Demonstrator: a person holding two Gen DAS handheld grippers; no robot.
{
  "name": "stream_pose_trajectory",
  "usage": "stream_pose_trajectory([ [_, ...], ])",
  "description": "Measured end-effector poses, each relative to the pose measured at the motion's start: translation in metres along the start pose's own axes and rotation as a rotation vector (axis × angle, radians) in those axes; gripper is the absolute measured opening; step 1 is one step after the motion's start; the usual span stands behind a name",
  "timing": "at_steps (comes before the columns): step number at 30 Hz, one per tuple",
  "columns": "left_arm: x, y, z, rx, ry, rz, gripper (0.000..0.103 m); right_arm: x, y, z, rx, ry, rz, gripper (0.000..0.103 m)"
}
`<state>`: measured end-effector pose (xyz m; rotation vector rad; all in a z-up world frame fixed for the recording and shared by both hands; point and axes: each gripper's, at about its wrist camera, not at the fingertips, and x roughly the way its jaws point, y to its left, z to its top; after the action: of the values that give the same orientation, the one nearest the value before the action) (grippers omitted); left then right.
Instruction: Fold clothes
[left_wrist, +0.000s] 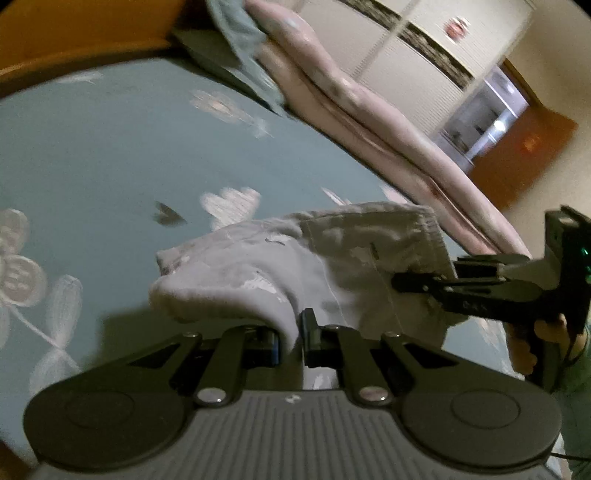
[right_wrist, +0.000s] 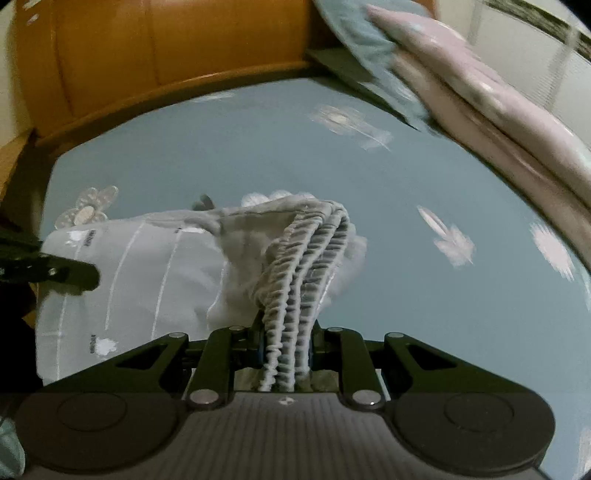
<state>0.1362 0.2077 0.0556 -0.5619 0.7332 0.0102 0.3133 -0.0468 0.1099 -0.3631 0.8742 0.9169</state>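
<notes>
A: What does the garment look like?
B: Pale grey, thin white stripes, small flower prints, ruched elastic waistband. It hangs mid-frame over the blue floral bedsheet.
A: Grippers?
B: Left gripper pinches a fabric fold; right gripper clamps the waistband.
A: Any writing?
B: Small dark marks, unreadable.

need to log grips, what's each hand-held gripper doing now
left hand-held gripper: shut on garment
right hand-held gripper: shut on garment's waistband
</notes>
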Motion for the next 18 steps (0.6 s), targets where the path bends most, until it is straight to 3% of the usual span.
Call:
stream_pose_trajectory([
  [8,-0.002,0.05,0.032,-0.113,-0.087,0.104,0.009,0.075,0.038,0.096,-0.146,0.019,0.066,0.022],
  [18,0.021,0.105,0.068,-0.191,-0.161,0.153,0.009,0.136,0.058,0.176,-0.237,0.037,0.005,0.022],
])
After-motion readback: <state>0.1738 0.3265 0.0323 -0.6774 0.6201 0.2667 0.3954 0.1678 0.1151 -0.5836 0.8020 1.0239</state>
